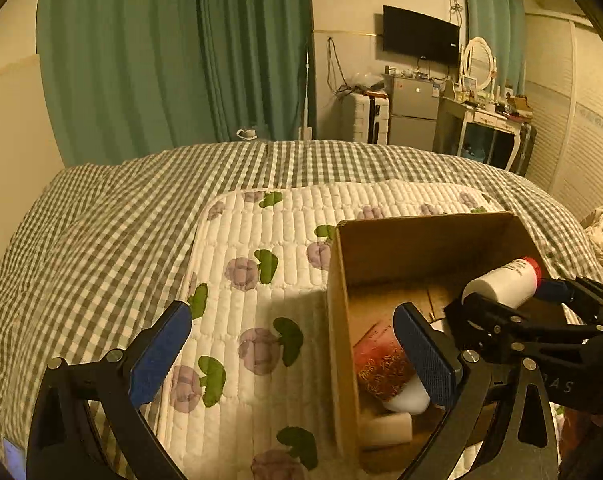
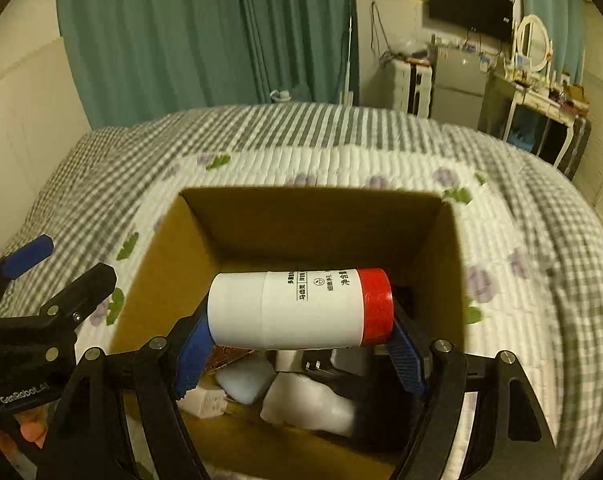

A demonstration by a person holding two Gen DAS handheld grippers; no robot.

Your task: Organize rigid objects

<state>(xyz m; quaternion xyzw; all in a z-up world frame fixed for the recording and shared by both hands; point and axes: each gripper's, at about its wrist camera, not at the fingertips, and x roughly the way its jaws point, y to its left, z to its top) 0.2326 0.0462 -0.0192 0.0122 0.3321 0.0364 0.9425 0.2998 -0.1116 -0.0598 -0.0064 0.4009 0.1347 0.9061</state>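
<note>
An open cardboard box [image 2: 321, 224] stands on a quilted flowered mat on the bed; it also shows in the left wrist view [image 1: 381, 248]. My right gripper [image 2: 301, 344] is shut on a white bottle with a red cap [image 2: 297, 308], held sideways over the box's opening. The bottle also shows in the left wrist view [image 1: 505, 282], with the right gripper [image 1: 501, 300] behind it. My left gripper [image 1: 297, 356] is open and empty, straddling the box's left wall. Inside the box lie a red patterned tube [image 1: 381, 364] and several white items [image 2: 305, 400].
The quilted flowered mat [image 1: 253, 280] lies on a grey checked bedspread [image 1: 101, 240]. Green curtains [image 1: 173, 52] hang behind the bed. A suitcase, small fridge [image 1: 413, 108] and dressing table stand at the far right wall.
</note>
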